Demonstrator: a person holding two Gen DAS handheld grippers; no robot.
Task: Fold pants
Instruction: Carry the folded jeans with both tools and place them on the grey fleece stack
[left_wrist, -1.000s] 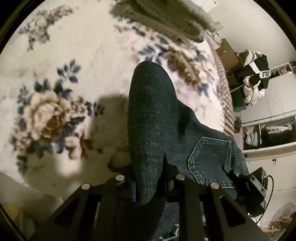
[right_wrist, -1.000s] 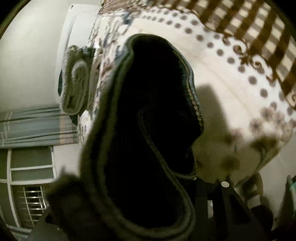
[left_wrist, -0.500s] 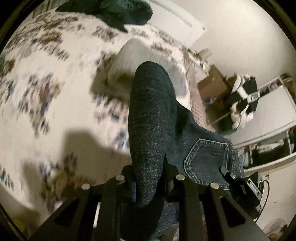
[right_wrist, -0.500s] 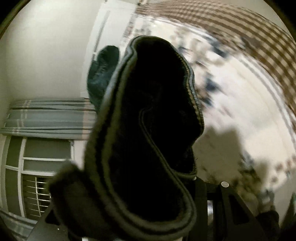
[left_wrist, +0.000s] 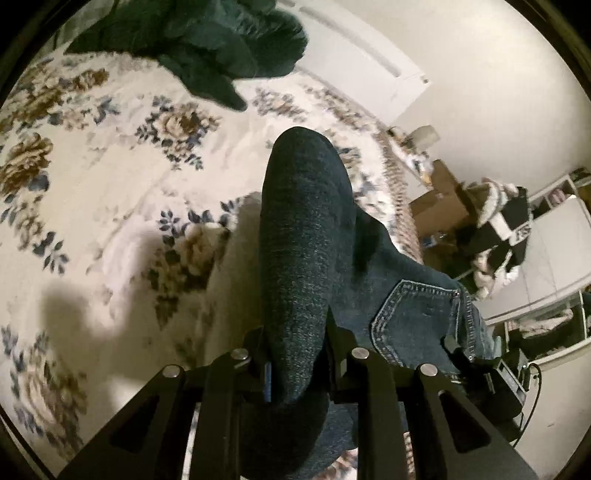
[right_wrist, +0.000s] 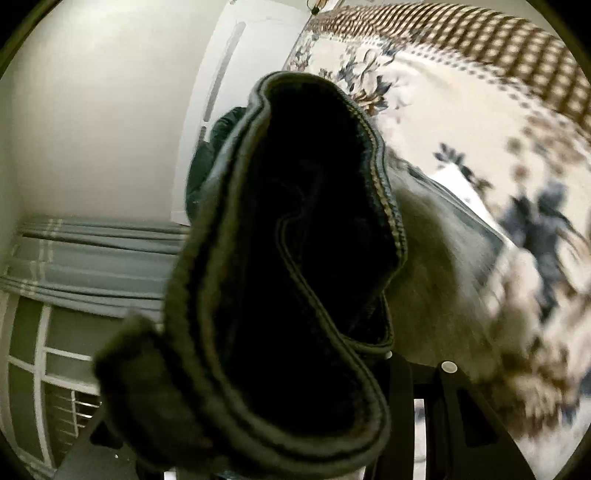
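Denim pants (left_wrist: 303, 258) bunch thickly, stitched back pocket (left_wrist: 417, 317) showing.

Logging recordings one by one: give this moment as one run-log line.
left tool: shut on jeans | right tool: shut on jeans | jeans above floral bedspread | fold unfinished

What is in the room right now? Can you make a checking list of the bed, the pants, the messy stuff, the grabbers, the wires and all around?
Surface: floral blanket covers the bed, with a brown checked border.
Job's things: jeans held up above the blanket; back pocket faces the left camera; a thick folded edge fills the right view.
Clutter: dark green garment heaped at the far end; a pale grey folded item on the blanket.
Grippers: left gripper shut on jeans; right gripper mostly hidden, apparently pinching the jeans.
Cables: black cable by the right gripper's body.
Surroundings: white shelves with clothes, cardboard box, grey curtain, barred window.
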